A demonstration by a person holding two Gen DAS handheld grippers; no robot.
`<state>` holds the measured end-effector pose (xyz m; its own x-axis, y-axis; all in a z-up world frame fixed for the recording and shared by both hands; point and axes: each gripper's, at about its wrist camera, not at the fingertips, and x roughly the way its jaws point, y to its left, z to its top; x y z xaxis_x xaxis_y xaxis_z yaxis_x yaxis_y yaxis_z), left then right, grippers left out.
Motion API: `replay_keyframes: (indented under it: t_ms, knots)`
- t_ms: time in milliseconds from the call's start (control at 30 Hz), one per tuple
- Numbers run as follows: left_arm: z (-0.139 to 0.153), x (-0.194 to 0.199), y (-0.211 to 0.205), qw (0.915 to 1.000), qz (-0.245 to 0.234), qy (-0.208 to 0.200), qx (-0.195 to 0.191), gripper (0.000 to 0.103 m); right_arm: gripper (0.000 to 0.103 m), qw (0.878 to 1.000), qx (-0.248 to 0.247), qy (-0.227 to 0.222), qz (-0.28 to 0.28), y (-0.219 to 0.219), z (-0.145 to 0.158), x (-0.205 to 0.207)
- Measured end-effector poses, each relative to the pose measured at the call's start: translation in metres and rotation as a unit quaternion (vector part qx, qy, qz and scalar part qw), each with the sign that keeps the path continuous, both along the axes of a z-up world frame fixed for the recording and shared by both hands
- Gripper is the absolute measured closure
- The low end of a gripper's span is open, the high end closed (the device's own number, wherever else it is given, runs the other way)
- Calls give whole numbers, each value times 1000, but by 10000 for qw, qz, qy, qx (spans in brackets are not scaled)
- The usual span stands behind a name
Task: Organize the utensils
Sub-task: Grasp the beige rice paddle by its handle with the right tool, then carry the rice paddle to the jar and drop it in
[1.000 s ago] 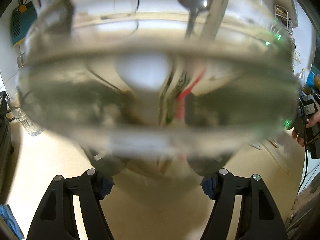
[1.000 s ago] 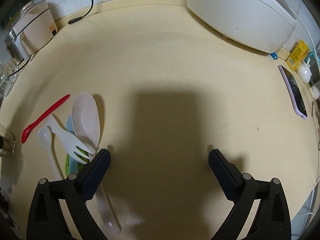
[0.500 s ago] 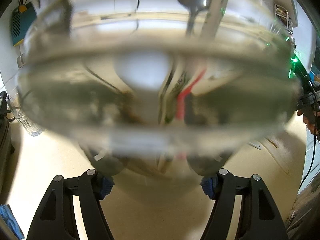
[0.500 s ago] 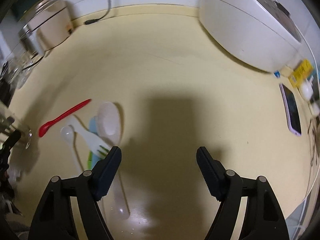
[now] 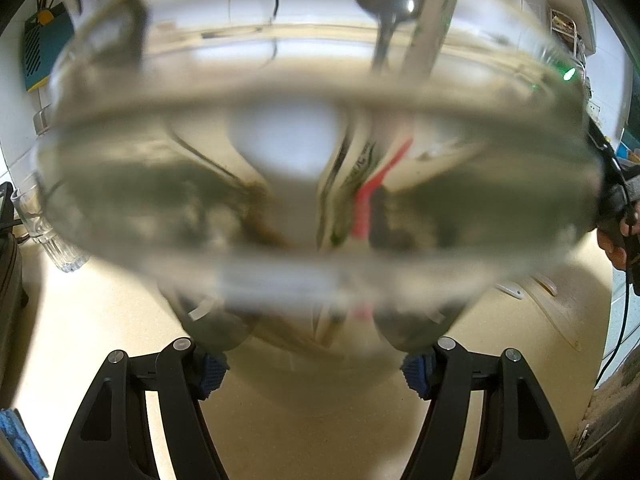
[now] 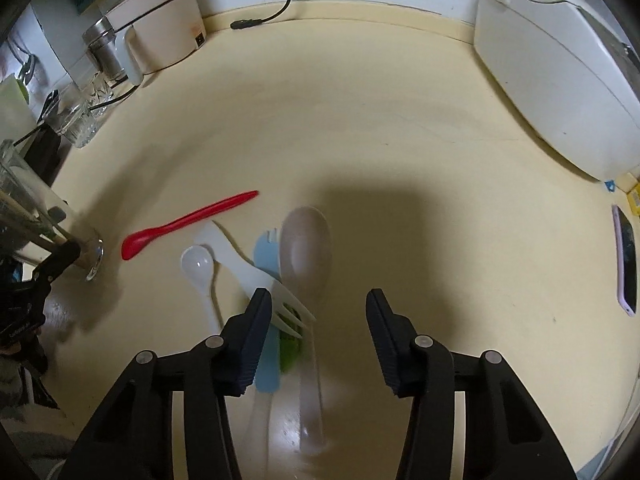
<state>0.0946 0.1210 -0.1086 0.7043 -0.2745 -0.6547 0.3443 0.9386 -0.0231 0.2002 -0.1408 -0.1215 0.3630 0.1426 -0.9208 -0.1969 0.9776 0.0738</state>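
My left gripper (image 5: pixel 314 364) is shut on a clear glass jar (image 5: pixel 312 168) that fills its view, blurred; a metal utensil (image 5: pixel 390 8) stands in it. The jar (image 6: pixel 48 232) also shows at the left of the right wrist view, standing on the counter. My right gripper (image 6: pixel 316 320) is open and empty, hovering above a pile of utensils: a large translucent spoon (image 6: pixel 306 256), a white fork (image 6: pixel 256 276), a blue fork (image 6: pixel 266 344), a small white spoon (image 6: pixel 198 266) and a green piece (image 6: pixel 290 350). A red spoon (image 6: pixel 188 222) lies apart to the left.
A white appliance (image 6: pixel 560 76) stands at the back right and a beige cooker (image 6: pixel 160 36) at the back left, with drinking glasses (image 6: pixel 80 120) beside it. A phone (image 6: pixel 626 260) lies at the right edge. A black cable (image 6: pixel 272 12) runs along the back wall.
My right gripper has pulled back and swung left, so the utensil pile now lies between its fingers, and its jaws have narrowed. The left gripper holds the jar still.
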Motion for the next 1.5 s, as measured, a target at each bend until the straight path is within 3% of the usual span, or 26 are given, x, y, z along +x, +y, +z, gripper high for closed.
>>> replay_keyframes:
  t_ms: [133, 400, 500, 700, 1267, 1500]
  knots:
    - [0, 0, 0, 10000, 1, 0, 3, 30, 54, 9995, 222, 39, -217, 1, -2, 12]
    - [0, 0, 0, 10000, 1, 0, 3, 30, 54, 9999, -46, 124, -84, 16, -18, 27]
    - [0, 0, 0, 10000, -1, 1, 2, 30, 70, 9998, -142, 123, -89, 16, -20, 30]
    - [0, 0, 0, 10000, -1, 2, 2, 30, 70, 9998, -7, -123, -161, 12, -7, 25]
    - [1, 0, -1, 10000, -4, 5, 1, 30, 70, 9813, 544, -1796, -440, -2, 121, 3]
    - [1, 0, -1, 10000, -3, 6, 3, 30, 70, 9674, 1062, -2299, -20, 21, 186, -14]
